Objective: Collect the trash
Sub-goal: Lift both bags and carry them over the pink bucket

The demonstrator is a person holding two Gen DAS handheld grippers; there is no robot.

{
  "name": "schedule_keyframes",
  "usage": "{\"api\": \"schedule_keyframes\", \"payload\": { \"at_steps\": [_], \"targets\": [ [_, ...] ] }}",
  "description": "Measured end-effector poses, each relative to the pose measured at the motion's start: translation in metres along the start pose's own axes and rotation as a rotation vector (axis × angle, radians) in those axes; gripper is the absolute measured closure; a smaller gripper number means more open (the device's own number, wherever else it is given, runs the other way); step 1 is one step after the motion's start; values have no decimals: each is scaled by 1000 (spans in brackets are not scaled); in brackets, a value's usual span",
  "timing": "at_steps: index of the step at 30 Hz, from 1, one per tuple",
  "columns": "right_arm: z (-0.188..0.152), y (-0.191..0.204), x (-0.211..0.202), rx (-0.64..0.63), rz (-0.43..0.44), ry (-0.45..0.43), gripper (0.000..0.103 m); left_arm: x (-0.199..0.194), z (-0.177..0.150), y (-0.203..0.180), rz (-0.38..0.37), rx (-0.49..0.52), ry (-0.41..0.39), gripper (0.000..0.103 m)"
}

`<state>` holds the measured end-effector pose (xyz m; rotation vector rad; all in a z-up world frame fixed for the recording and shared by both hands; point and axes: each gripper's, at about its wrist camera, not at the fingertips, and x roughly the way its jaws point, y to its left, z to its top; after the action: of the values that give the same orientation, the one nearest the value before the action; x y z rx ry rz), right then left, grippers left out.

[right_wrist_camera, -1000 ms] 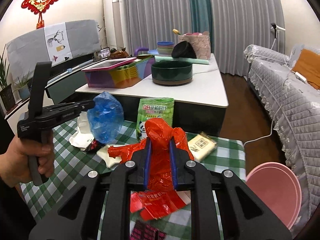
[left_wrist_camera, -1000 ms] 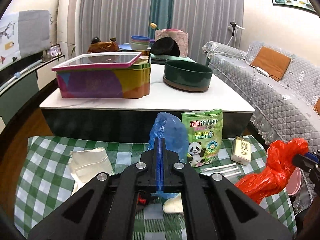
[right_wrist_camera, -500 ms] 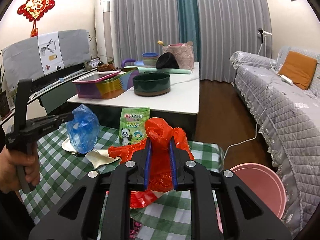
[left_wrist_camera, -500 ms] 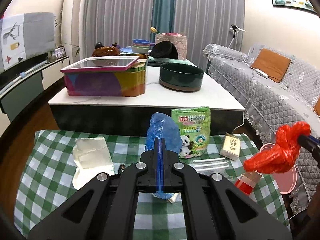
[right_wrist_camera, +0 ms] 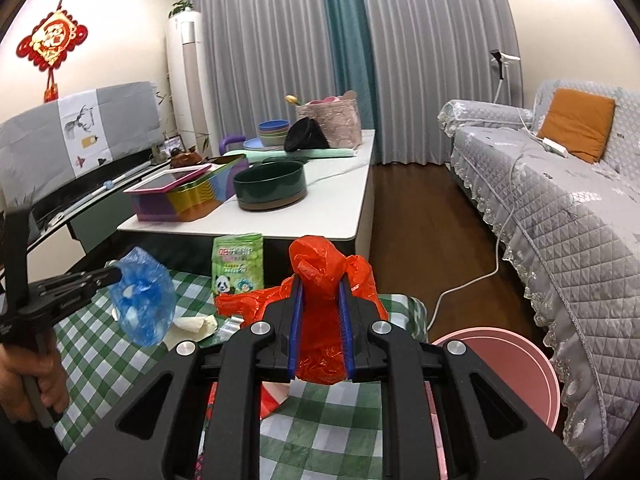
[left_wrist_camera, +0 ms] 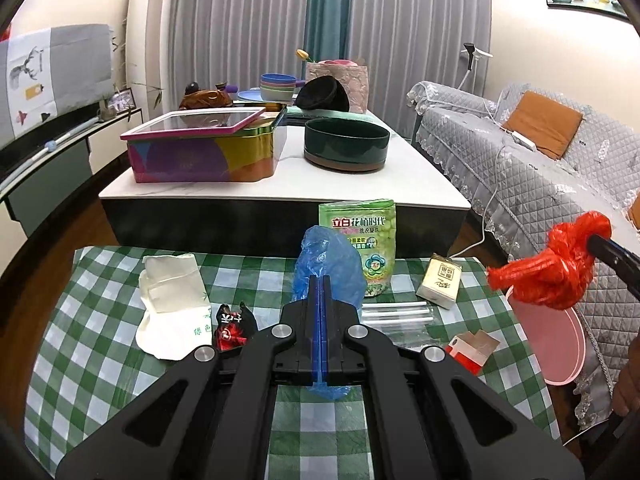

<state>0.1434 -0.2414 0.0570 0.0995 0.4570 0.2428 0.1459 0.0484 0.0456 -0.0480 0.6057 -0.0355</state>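
My left gripper [left_wrist_camera: 320, 280] is shut on a crumpled blue plastic bag [left_wrist_camera: 334, 268] and holds it above the green checked table [left_wrist_camera: 100, 344]; the blue bag also shows in the right wrist view [right_wrist_camera: 142, 300]. My right gripper [right_wrist_camera: 320, 284] is shut on a knotted red plastic bag [right_wrist_camera: 324, 268], held over the table's right end, beside the pink bin [right_wrist_camera: 508, 364]. In the left wrist view the red bag [left_wrist_camera: 556, 272] hangs above the pink bin [left_wrist_camera: 556, 344].
On the checked table lie a white paper bag [left_wrist_camera: 168, 300], a small red-black wrapper [left_wrist_camera: 232, 326], a green panda pouch [left_wrist_camera: 362, 240], a beige box [left_wrist_camera: 440, 286], clear straws [left_wrist_camera: 396, 312] and a red-white carton [left_wrist_camera: 472, 346]. A white coffee table [left_wrist_camera: 280, 192] stands behind, a grey sofa [left_wrist_camera: 560, 168] at the right.
Both grippers have risen with their bags. The right gripper has carried the red bag rightward, off the table's middle, toward the pink bin. The red-white carton is now uncovered.
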Motion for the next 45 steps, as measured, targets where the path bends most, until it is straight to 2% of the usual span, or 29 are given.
{"api": "schedule_keyframes", "payload": {
  "at_steps": [9, 21, 45],
  "targets": [
    [13, -14, -11, 10, -31, -42, 86, -9, 2, -17, 0, -2, -2, 103],
    [24, -44, -25, 48, -85, -64, 86, -19, 15, -53, -39, 36, -27, 103],
    [38, -100, -31, 118, -186, -51, 86, -8, 40, -119, -130, 97, -45, 103]
  ]
}}
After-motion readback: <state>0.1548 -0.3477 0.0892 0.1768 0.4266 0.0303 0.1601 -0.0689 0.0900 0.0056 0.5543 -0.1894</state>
